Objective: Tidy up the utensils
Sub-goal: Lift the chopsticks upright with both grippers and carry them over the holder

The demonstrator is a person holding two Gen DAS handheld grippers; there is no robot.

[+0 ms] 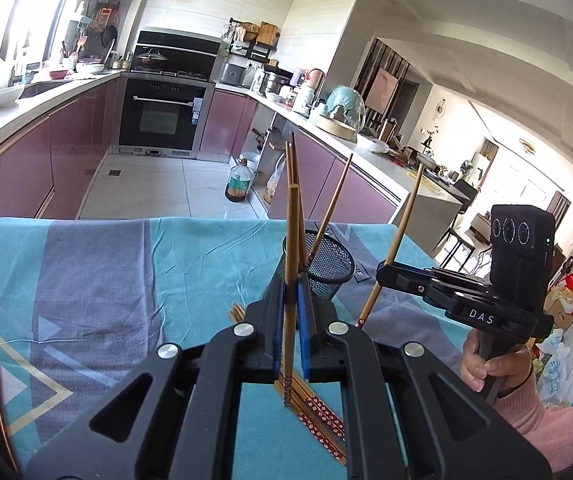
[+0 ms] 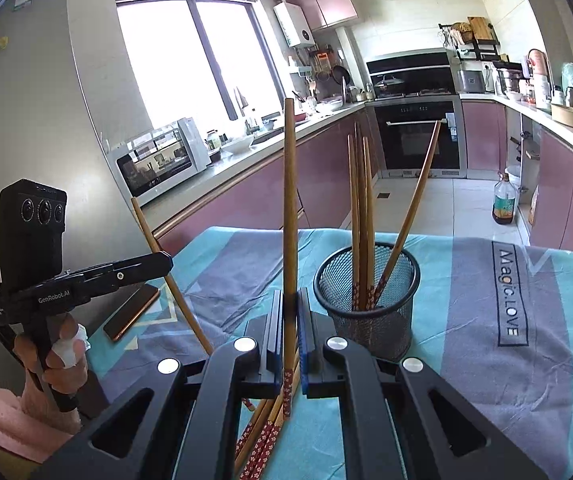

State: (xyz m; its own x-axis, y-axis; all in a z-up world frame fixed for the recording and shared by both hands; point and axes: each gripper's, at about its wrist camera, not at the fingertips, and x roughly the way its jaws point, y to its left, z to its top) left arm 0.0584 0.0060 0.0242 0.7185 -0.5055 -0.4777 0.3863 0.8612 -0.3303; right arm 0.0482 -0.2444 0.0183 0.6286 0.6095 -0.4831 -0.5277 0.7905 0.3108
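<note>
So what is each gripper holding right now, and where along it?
Left gripper and right gripper each clamp one chopstick, gripped near its patterned lower end.

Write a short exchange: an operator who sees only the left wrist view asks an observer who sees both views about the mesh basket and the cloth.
Operator: The chopstick I hold blocks the basket. How many chopsticks are in it?
Observer: Four: three bunched upright, one leaning right.
Operator: Is anything printed on the cloth beside the basket?
Observer: Yes, lettering reading "Magic.LOVE", to the right of the basket.
</note>
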